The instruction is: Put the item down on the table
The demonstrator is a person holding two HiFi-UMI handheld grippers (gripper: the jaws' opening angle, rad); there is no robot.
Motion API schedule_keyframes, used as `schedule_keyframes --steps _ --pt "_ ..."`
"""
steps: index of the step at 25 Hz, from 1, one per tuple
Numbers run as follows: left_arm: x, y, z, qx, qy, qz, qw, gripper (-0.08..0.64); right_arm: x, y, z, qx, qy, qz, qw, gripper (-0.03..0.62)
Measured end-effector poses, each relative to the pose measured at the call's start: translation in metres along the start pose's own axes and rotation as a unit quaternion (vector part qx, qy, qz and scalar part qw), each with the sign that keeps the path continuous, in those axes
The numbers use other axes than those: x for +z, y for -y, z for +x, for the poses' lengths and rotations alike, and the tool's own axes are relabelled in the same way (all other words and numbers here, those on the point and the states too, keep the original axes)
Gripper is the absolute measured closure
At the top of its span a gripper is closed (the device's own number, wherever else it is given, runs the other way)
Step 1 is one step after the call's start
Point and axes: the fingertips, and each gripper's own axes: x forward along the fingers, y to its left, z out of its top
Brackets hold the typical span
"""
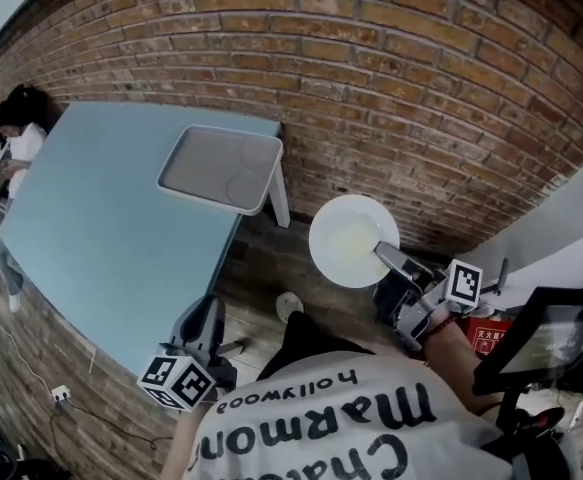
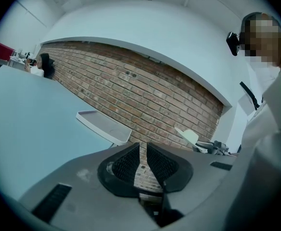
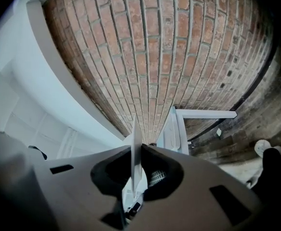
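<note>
A round white plate (image 1: pixel 353 240) hangs over the brick floor to the right of the pale blue table (image 1: pixel 101 228), apart from it. My right gripper (image 1: pixel 391 260) is shut on the plate's near right rim. In the right gripper view the plate (image 3: pixel 135 146) stands edge-on between the jaws of the right gripper (image 3: pixel 136 166). My left gripper (image 1: pixel 201 330) sits low by the table's near corner, holding nothing. In the left gripper view the left gripper (image 2: pixel 143 146) has its jaws drawn together with only a thin slit between them. The plate (image 2: pixel 190 137) shows far right there.
A white tray (image 1: pixel 221 168) lies at the table's far right corner, partly overhanging the edge, also visible as tray (image 2: pixel 104 124). A person (image 1: pixel 21 133) sits at the table's far left. A dark monitor (image 1: pixel 551 333) and a red box (image 1: pixel 491 338) stand at my right.
</note>
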Motion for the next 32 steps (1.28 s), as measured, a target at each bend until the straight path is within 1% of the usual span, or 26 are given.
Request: schedule_keyframes --steps 4,8,11,17,21,24,27,29,32 --pt "0.004 -0.017 0.021 0.014 -0.010 -0.011 0.9998 0.509 0.014 0.008 0.022 -0.007 -0.006 0.002 1.000 0.563" --pt "0.013 -0.032 0.043 0.018 -0.007 -0.018 0.9996 0.509 0.028 0.015 0.049 -0.004 -0.012 0.007 1.000 0.563" --pt "0.020 -0.042 0.058 0.019 -0.009 -0.028 0.9994 0.509 0.037 0.022 0.069 -0.012 -0.015 0.010 1.000 0.563" --pt "0.051 -0.063 0.086 0.019 -0.005 -0.031 0.9993 0.509 0.057 0.024 0.112 -0.014 -0.022 0.007 1.000 0.563" --pt "0.071 -0.079 0.106 0.017 0.002 -0.035 0.9992 0.511 0.068 0.031 0.135 -0.028 -0.022 0.005 0.999 0.563" --pt "0.084 -0.087 0.121 0.016 0.003 -0.026 0.9995 0.509 0.077 0.038 0.151 -0.039 -0.025 0.008 0.999 0.563" --pt "0.094 -0.093 0.137 0.014 -0.011 0.003 0.9998 0.509 0.088 0.045 0.169 -0.051 -0.028 0.006 0.998 0.563" --pt "0.104 -0.098 0.148 0.009 -0.014 0.003 0.9999 0.509 0.092 0.049 0.180 -0.056 -0.031 0.005 0.998 0.563" --pt "0.120 -0.110 0.164 0.004 -0.007 -0.006 0.9999 0.511 0.096 0.056 0.196 -0.065 -0.037 0.007 0.997 0.563"
